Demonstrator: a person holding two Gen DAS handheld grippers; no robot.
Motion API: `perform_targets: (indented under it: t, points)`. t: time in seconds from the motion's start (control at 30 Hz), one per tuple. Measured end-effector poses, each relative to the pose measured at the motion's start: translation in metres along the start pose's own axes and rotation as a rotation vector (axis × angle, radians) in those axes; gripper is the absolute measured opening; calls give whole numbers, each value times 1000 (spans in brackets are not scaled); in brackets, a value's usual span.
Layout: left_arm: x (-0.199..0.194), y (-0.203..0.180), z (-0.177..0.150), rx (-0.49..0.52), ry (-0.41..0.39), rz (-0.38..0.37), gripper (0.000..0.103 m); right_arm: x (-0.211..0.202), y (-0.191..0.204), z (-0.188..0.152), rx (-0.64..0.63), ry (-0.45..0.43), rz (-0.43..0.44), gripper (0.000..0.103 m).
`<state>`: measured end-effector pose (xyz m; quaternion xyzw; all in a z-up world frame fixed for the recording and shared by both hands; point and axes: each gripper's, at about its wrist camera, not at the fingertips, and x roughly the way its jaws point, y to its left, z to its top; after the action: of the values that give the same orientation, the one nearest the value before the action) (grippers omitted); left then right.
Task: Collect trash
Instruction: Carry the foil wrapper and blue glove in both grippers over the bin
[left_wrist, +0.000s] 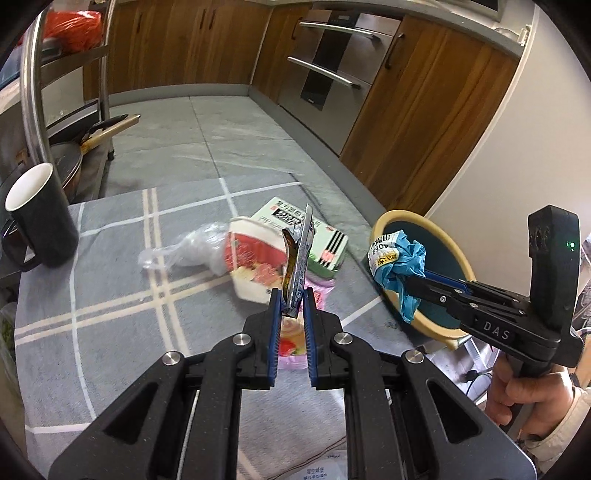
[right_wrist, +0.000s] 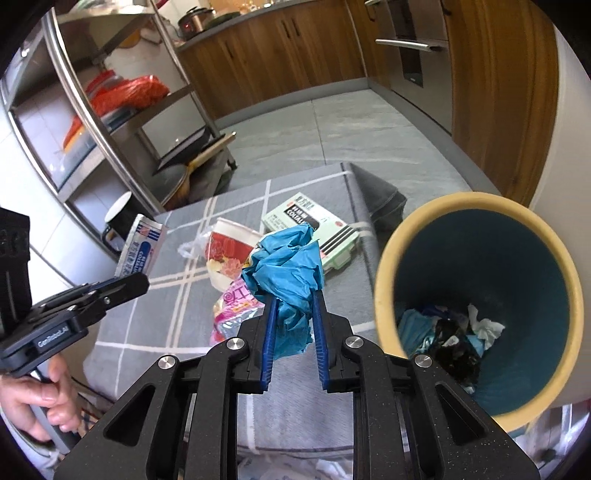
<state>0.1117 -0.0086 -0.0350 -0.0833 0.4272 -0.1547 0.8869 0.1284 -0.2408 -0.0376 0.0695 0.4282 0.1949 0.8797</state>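
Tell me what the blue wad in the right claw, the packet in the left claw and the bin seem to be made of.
Blue wad: thin crumpled plastic or coated paper; sharp creases, slight sheen.
Packet: likely foil-lined plastic; silvery reflective inside, printed outside.
Bin: probably hard plastic; smooth cream rim, matte teal interior.

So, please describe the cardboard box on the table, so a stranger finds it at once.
Find the grey checked tablecloth, then its far corner beside the yellow-rimmed bin. The flat box lies there behind the tipped red paper cup. It alone is pale green with a black label.
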Motion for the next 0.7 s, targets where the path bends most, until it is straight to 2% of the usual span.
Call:
perform_targets:
  t: [0.37,0.7]
  points:
    - [12,-42,12,43,3,-67,11,-32,-31,-2,51,-58,-22,20]
    - [37,-100,20,113,33,-163,11,-59,-76,-11,125,-89,-81,20]
